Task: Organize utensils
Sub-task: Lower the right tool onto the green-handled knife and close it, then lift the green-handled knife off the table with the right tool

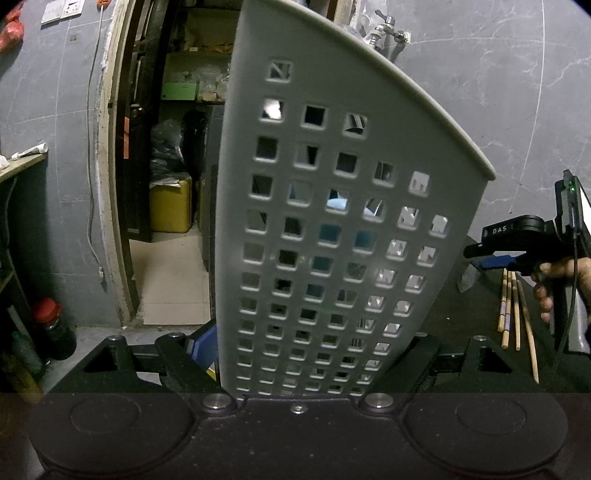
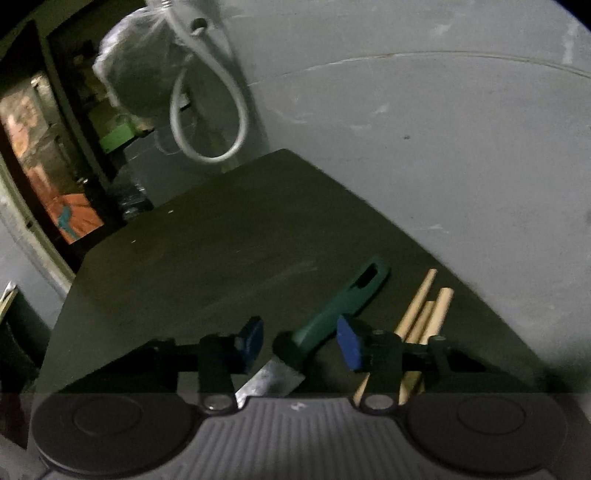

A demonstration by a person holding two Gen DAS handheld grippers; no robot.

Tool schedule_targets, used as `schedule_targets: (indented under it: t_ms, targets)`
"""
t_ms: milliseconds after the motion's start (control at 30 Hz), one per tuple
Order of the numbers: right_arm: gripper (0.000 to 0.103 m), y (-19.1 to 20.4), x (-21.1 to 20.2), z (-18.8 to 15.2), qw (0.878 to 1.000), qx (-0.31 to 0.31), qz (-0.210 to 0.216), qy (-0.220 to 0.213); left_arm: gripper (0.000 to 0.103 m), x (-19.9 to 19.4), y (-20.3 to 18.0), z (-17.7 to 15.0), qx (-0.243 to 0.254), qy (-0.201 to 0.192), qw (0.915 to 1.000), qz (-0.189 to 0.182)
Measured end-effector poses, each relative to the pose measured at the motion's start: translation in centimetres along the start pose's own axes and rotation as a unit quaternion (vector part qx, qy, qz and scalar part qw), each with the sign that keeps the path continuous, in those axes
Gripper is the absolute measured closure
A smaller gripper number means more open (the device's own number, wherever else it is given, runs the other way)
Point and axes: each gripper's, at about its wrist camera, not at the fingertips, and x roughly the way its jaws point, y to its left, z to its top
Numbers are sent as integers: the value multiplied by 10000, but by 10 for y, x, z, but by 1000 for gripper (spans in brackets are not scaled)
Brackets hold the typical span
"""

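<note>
In the left wrist view a grey perforated utensil holder (image 1: 332,206) stands upright and fills the middle, with dark and shiny utensils showing through its holes. My left gripper (image 1: 295,354) is shut on its lower sides. My right gripper (image 1: 491,256) shows at the right, above several wooden chopsticks (image 1: 515,310). In the right wrist view my right gripper (image 2: 299,341) is open just above a knife (image 2: 325,325) with a green handle and a steel blade, lying on the dark table (image 2: 221,240). The chopsticks (image 2: 424,314) lie to its right.
A grey tiled wall (image 2: 443,147) backs the table, with a tap (image 1: 384,31) and a white hose (image 2: 207,110). An open doorway (image 1: 173,184) to a storeroom lies to the left. A red-capped bottle (image 1: 51,325) stands low at the left.
</note>
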Motion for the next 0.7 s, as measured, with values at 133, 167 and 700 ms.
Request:
schedule_targets:
  t_ms: [133, 167, 700]
  targets:
    - [69, 16, 2, -5, 9994, -204, 284, 32, 19, 0, 0, 1, 4, 6, 10000, 4]
    - [71, 20, 2, -6, 9990, -281, 358, 53, 19, 0, 0, 1, 4, 6, 10000, 3]
    - [82, 84, -28, -43, 9726, -1908, 1281, 341, 19, 0, -1, 1, -1, 5, 10000, -6]
